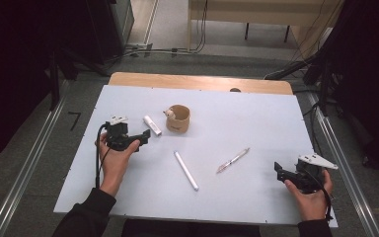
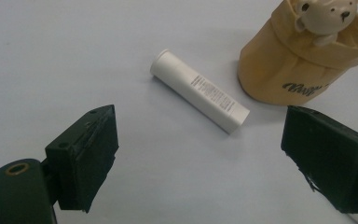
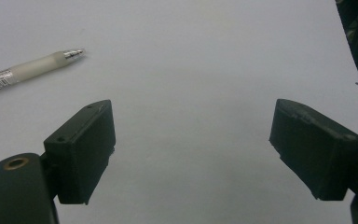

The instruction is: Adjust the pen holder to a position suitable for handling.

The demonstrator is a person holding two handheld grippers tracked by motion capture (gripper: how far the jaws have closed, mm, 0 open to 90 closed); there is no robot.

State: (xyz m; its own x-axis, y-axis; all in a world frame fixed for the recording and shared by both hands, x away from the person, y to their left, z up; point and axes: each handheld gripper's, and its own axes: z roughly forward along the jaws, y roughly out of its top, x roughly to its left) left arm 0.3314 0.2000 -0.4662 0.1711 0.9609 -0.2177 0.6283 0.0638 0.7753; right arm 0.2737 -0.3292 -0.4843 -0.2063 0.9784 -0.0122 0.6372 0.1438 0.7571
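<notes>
White tube (image 2: pixel 199 91) lies flat on the bench (image 1: pixel 256 128), just ahead of the left gripper (image 2: pixel 200 156), jaws wide apart, beside the tan cup (image 2: pixel 303 60). Right gripper (image 3: pixel 191 154) gapes too, near a pen (image 3: pixel 25 70).

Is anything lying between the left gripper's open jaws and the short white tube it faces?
Nothing visible does. The left gripper faces the short white tube across bare table; the tan bear cup stands just beyond the tube's far end, off the approach line.

Left claw (image 1: pixel 144 135) near short white tube (image 1: pixel 152 125)
</notes>
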